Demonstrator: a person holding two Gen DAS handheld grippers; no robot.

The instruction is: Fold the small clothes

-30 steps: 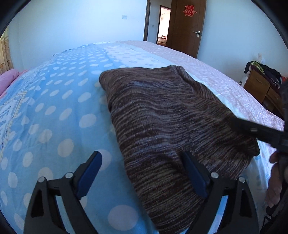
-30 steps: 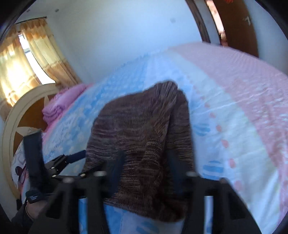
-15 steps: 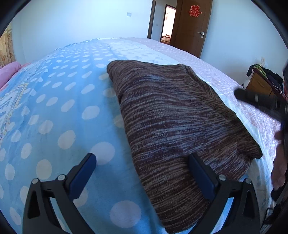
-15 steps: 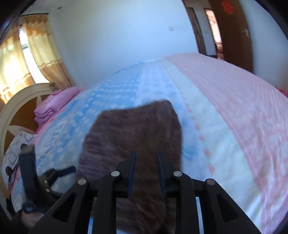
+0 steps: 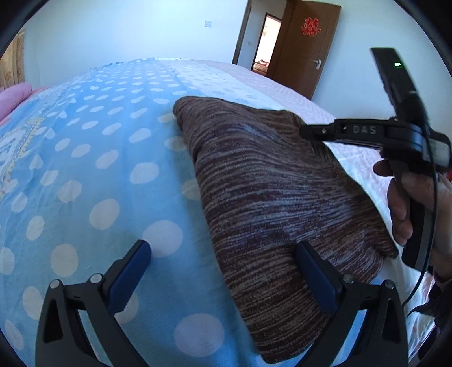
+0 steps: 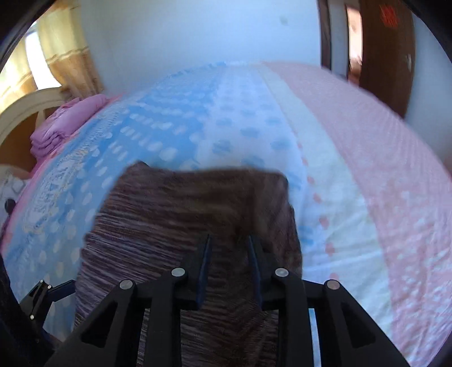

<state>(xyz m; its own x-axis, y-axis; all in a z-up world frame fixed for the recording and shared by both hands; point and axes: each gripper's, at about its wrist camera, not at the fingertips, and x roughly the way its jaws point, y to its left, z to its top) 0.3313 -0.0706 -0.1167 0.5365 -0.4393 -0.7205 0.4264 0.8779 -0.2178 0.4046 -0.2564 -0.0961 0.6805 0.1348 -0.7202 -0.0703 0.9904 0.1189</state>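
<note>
My left gripper (image 5: 223,255) gapes wide over the folded brown sweater (image 5: 271,197). My right gripper (image 6: 228,248) is opening above it, pinching nothing.

The left gripper (image 5: 223,271) gapes wide at six o'clock, while the right gripper (image 6: 229,262), seemingly empty, is opening its narrow jaws.

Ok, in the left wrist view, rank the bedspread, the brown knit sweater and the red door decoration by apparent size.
1. Bedspread, largest.
2. Brown knit sweater.
3. Red door decoration, smallest, though it is far from the camera.
</note>
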